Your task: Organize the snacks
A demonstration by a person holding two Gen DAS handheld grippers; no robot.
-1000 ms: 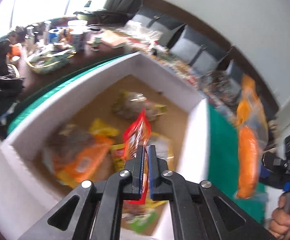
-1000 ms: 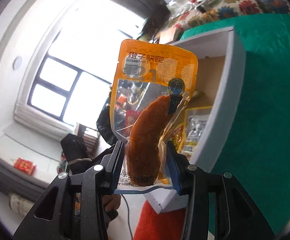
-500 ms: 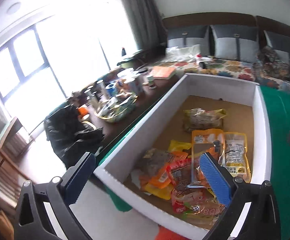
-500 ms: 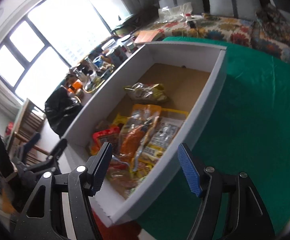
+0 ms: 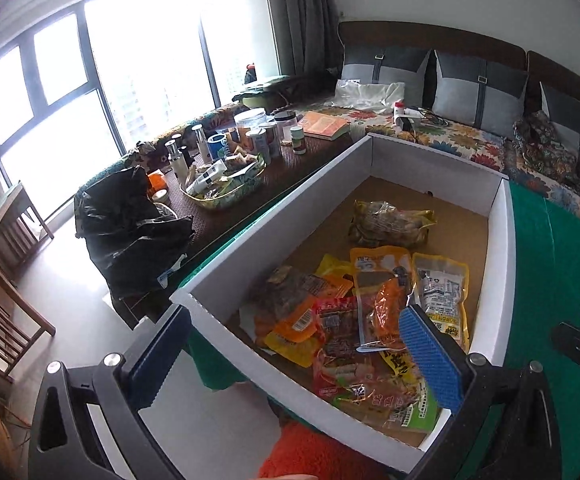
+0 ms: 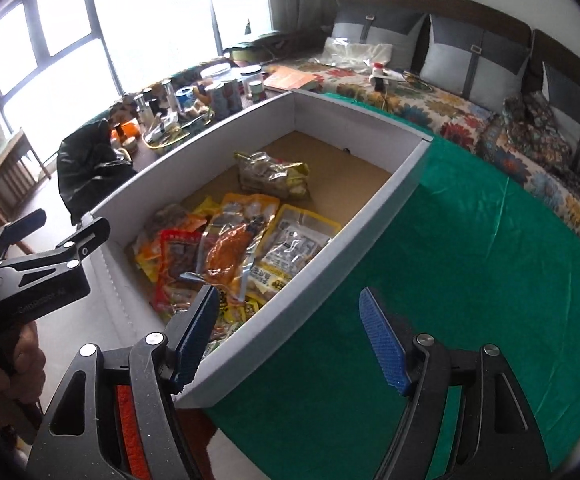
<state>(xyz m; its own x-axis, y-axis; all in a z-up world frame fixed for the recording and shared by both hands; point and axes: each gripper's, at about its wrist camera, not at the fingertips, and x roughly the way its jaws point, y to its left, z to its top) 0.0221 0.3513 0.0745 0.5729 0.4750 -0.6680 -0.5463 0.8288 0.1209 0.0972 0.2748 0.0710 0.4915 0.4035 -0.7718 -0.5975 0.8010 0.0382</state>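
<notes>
A second ago each claw pinched a snack; now both packets lie in the box and both claws have pulled back empty. The left claw (image 5: 294,364) hangs spread wide over the near corner of the white box (image 5: 274,228), and the right claw (image 6: 290,340) is spread just as wide, above the box's right wall and the green cloth (image 6: 470,280) covering the tabletop. The orange sausage packet (image 6: 230,252) rests on top of the heap, overlapping the red packet (image 6: 178,256) beside it, with a yellow-edged packet (image 6: 298,248) against the right wall. A bag of pale nuggets (image 5: 390,220) lies apart, farther up the cardboard floor. The snacks sit bunched at the near end, probably because they were let go from this side; the far half of the box is bare. Judging by the green cloth, no loose snacks remain there, so gathering looks nearly done. The cluttered side table (image 5: 290,168) beyond holds jars and a basket.
</notes>
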